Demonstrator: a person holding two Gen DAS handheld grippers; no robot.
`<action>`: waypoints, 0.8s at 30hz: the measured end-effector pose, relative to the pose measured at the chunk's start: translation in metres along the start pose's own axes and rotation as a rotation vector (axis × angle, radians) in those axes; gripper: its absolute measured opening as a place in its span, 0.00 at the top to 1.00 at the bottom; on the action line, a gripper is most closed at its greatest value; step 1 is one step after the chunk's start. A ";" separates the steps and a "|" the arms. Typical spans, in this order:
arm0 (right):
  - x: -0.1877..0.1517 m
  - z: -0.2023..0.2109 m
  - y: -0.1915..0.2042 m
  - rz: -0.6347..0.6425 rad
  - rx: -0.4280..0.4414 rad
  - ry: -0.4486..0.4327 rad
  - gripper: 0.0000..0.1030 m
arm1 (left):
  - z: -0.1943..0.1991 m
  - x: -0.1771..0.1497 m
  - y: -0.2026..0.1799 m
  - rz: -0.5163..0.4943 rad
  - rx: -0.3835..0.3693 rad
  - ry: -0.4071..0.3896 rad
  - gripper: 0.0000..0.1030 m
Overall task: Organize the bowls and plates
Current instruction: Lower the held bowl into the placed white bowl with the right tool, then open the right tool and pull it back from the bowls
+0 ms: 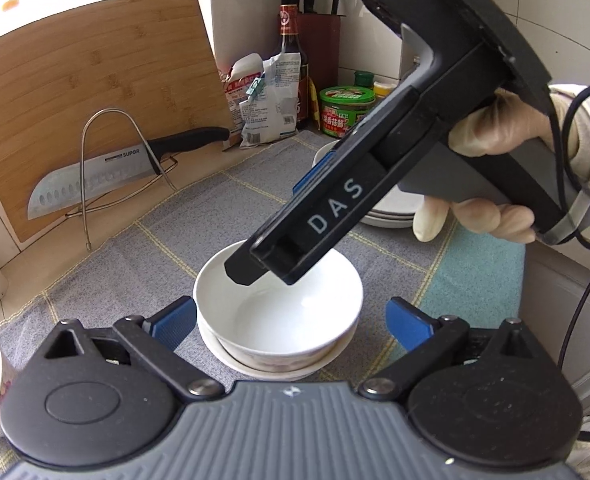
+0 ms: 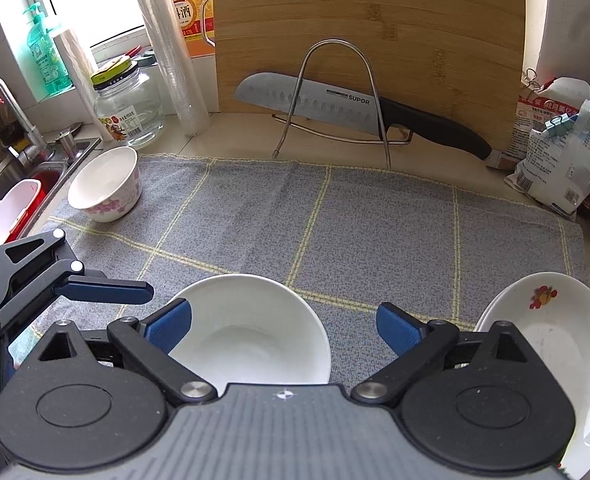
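Note:
A plain white bowl (image 1: pixel 279 308) sits nested in a second bowl (image 1: pixel 267 366) on the grey checked cloth. My left gripper (image 1: pixel 291 326) is open, its blue pads standing on either side of the stack without pressing it. My right gripper (image 2: pixel 285 328) is also open just above the same bowl (image 2: pixel 251 332). Its left pad (image 2: pixel 171 326) hangs over the rim and its right pad is off to the side over the cloth. In the left wrist view the right gripper's black body (image 1: pixel 335 204) slants down over the bowl, held by a gloved hand (image 1: pixel 491 128).
A stack of white plates (image 1: pixel 391 212) lies behind the bowls; the top plate (image 2: pixel 551 320) has a fruit print. A pink-flowered bowl (image 2: pixel 107 184) stands near the sink (image 2: pixel 35 176). A knife (image 2: pixel 335 108) on a wire rack, a cutting board (image 2: pixel 367 32), jars and bags line the back.

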State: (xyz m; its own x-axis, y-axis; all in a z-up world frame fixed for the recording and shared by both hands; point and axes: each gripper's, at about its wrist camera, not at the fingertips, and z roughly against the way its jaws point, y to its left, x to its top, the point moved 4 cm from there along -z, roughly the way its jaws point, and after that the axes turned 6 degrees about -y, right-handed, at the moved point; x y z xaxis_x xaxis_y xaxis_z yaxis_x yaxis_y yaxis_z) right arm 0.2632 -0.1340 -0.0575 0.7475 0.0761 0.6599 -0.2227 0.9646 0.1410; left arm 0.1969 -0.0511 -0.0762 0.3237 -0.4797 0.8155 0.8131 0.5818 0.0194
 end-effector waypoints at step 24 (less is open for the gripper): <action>0.000 0.039 0.018 0.158 -0.100 -0.153 0.00 | 0.037 -0.012 0.022 0.172 0.202 -0.063 0.02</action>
State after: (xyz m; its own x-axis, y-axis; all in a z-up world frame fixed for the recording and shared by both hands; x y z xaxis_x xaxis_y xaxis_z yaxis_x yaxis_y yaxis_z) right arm 0.2348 -0.1261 -0.0258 0.6028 0.1961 0.7734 -0.2605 0.9646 -0.0416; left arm 0.1932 -0.0076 -0.0644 0.4127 -0.3247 0.8510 0.6340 0.7732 -0.0124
